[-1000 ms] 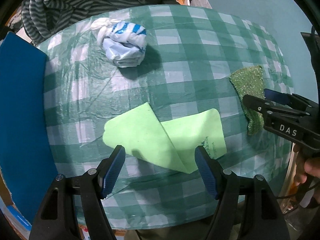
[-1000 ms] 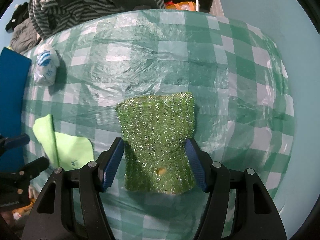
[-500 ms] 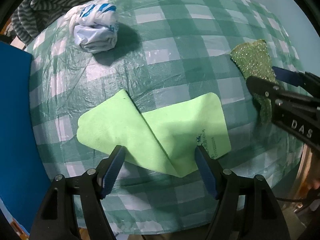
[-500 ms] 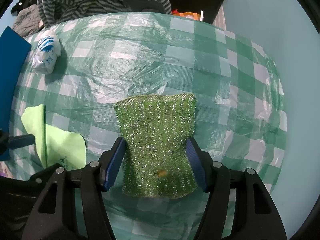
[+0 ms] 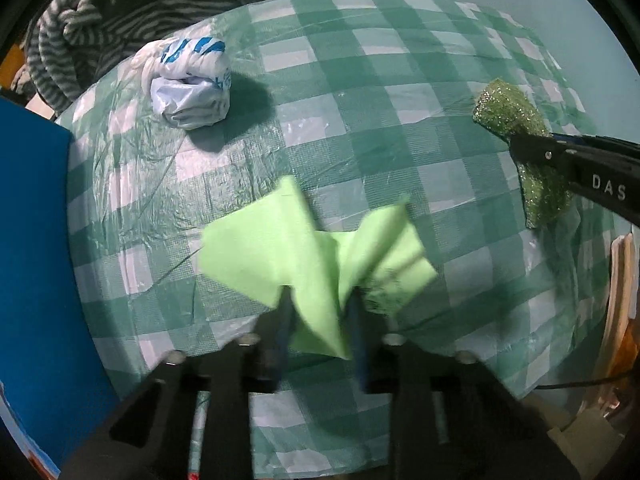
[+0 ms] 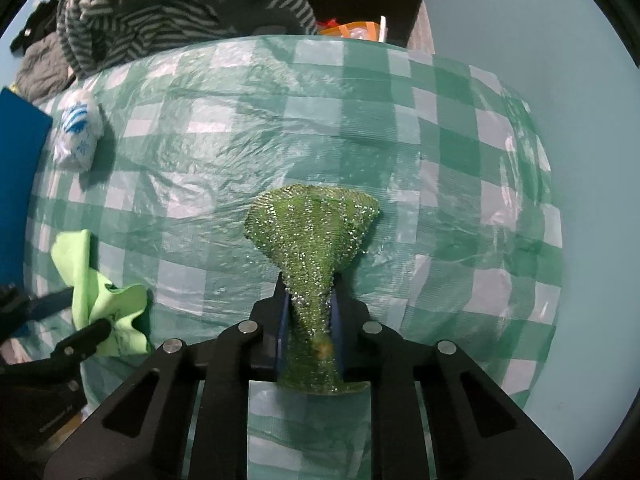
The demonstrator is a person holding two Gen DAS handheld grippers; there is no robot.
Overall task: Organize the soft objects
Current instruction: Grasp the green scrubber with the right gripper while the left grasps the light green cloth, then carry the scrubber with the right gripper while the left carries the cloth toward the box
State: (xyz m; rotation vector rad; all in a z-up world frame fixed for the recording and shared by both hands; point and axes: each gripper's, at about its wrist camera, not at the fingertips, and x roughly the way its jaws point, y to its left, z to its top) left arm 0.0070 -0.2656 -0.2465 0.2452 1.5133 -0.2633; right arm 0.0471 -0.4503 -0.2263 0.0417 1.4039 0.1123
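My left gripper is shut on a light green cloth, which bunches up between the fingers above the checked table. My right gripper is shut on a glittery green scouring cloth, pinched into a fan shape. In the left wrist view the scouring cloth and right gripper are at the right. In the right wrist view the light green cloth and left gripper are at the lower left. A crumpled white and blue plastic bag lies at the table's far left.
Striped and dark clothes are piled beyond the table's far edge. A blue panel stands along the left side. A pale blue wall is to the right. A wooden chair edge is at the right.
Both grippers have closed: the left on the light green cloth, the right on the scouring cloth. Both cloths are now bunched and lifted at the pinch.
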